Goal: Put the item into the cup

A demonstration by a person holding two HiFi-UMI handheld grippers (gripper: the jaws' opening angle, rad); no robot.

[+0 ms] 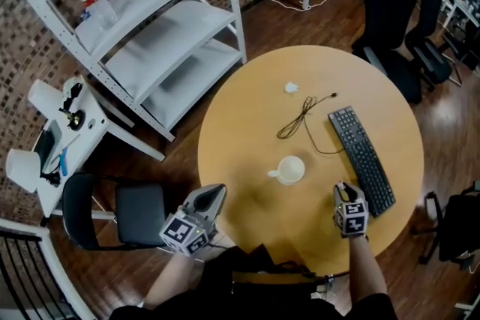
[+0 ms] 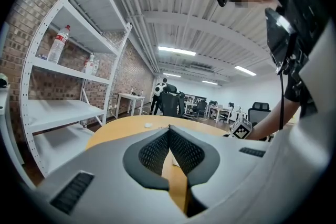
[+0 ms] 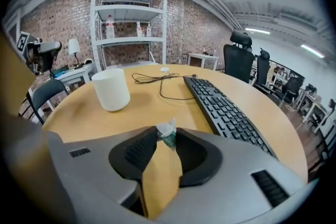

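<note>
A white cup (image 1: 290, 169) stands upright near the middle of the round wooden table (image 1: 247, 116); in the right gripper view the cup (image 3: 111, 89) is ahead and to the left. My right gripper (image 1: 343, 189) is low over the table's near right part, right of the cup and beside the keyboard. Its tips (image 3: 167, 134) are pinched on a small green-and-white wrapped item (image 3: 168, 131). My left gripper (image 1: 216, 192) hovers at the table's near left edge. Its jaws (image 2: 169, 128) are shut with nothing between them.
A black keyboard (image 1: 361, 157) lies right of the cup, with a looped black cable (image 1: 300, 116) behind the cup. A small white scrap (image 1: 291, 88) sits farther back. A white shelf rack (image 1: 150, 34) stands to the left, a black chair (image 1: 120, 213) at the near left, office chairs (image 1: 390, 4) beyond.
</note>
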